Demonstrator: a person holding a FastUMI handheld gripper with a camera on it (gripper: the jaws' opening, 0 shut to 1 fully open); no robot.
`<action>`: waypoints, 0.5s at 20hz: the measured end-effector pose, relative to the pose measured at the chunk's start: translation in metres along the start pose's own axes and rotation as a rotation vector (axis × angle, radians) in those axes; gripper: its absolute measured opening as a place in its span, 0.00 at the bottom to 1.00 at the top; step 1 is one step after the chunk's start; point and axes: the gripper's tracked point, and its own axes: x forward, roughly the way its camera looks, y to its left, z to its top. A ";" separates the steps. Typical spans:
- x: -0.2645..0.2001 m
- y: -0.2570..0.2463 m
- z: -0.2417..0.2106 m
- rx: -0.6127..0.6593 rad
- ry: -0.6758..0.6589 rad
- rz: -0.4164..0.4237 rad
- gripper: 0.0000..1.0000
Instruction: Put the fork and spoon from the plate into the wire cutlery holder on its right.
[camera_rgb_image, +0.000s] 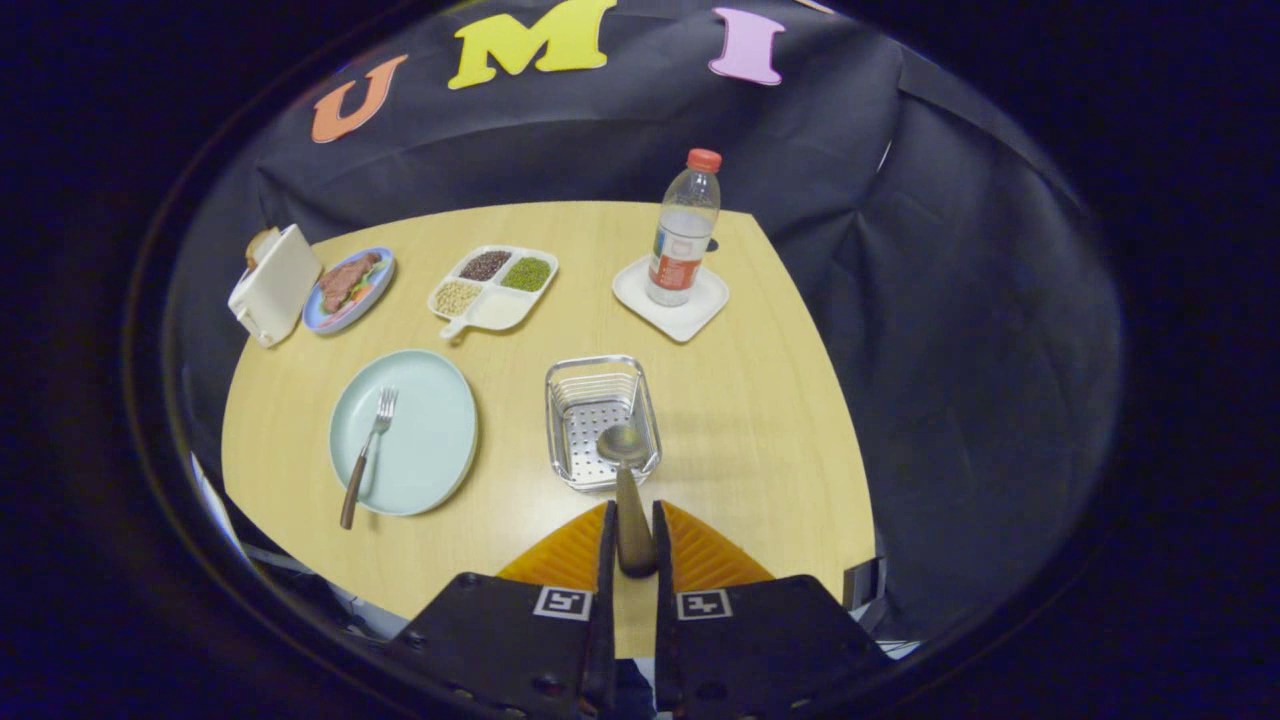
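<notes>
Over the wire cutlery holder (602, 422), the gripper (632, 535) hangs with its orange fingers (565, 550) closed on the handle of the spoon (626, 480); the bowl points forward and sits above the holder's near end. Spoon not yet released, so I judge that half of the job unfinished. The fork (367, 455) lies on the pale green plate (430, 400) to the holder's left, handle overhanging the near rim, untouched. Remaining, as I read it: drop the spoon in, then fetch the fork. A water bottle (683, 232) stands beyond on a white coaster.
</notes>
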 end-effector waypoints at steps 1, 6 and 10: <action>-0.003 0.001 0.004 -0.004 -0.008 -0.005 0.16; -0.023 0.006 0.024 -0.015 -0.104 -0.036 0.63; -0.045 0.021 0.038 -0.010 -0.159 -0.033 0.94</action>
